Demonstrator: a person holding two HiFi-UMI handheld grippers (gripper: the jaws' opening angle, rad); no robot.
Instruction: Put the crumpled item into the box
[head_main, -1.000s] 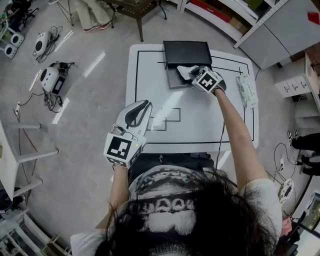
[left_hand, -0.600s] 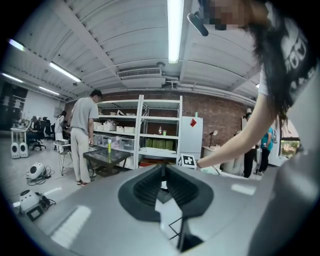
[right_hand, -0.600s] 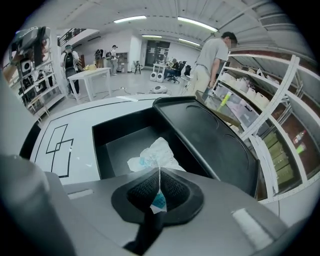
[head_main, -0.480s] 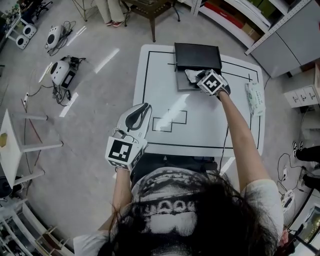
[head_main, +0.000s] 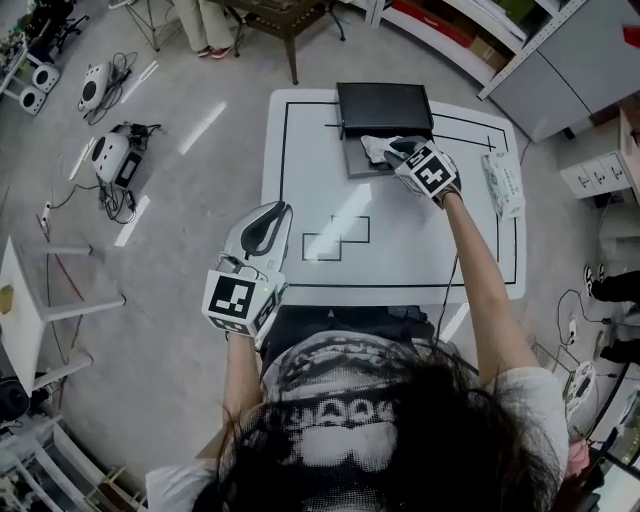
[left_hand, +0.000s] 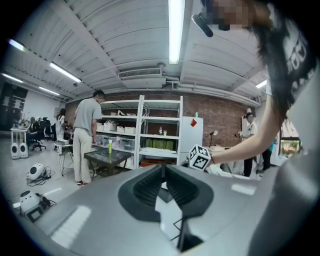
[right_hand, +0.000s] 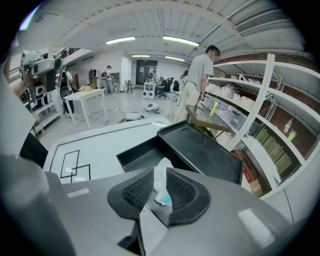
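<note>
The black box (head_main: 356, 160) lies open at the table's far edge, its lid (head_main: 385, 104) folded back behind it. My right gripper (head_main: 393, 150) hovers at the box's right side, shut on the crumpled white item (head_main: 376, 147), which hangs over the box tray. In the right gripper view the crumpled item (right_hand: 161, 174) is pinched between the jaws of the right gripper (right_hand: 161, 184), with the box (right_hand: 142, 152) just beyond. My left gripper (head_main: 278, 212) is shut and empty above the table's front left edge. Its closed jaws fill the left gripper view (left_hand: 164, 172).
A white packet (head_main: 503, 182) lies near the white table's (head_main: 400, 250) right edge. Black outlines are drawn on the tabletop. Speakers and cables lie on the floor (head_main: 110, 155) to the left. A person (left_hand: 86, 135) stands by shelving beyond the table.
The head view has shifted slightly. My right gripper stays over the box with the crumpled item in it, and the left gripper keeps its place.
</note>
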